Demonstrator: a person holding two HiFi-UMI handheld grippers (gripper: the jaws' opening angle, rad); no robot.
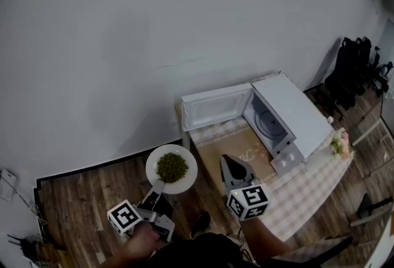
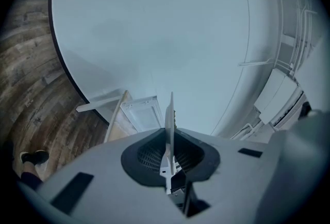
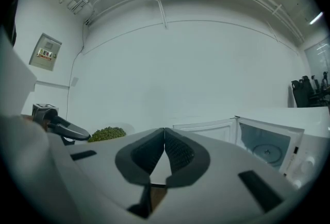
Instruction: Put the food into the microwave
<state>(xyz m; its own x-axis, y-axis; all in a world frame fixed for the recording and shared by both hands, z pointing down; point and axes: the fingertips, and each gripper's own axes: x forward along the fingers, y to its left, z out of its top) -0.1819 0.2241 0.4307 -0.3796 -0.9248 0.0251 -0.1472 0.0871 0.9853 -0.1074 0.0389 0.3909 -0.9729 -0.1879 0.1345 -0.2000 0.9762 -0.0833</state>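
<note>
Gripping the plate [image 1: 184, 182] by its near rim, the left gripper [image 1: 159, 189] holds it out ahead, food [image 1: 172, 167] heaped on top. The right gripper [image 1: 231, 161] sits just right of the plate, jaws pressed together with nothing between them. Ahead of it the microwave [image 1: 295, 109] stands on the table [image 1: 308, 183], door [image 1: 215, 108] swung open.
</note>
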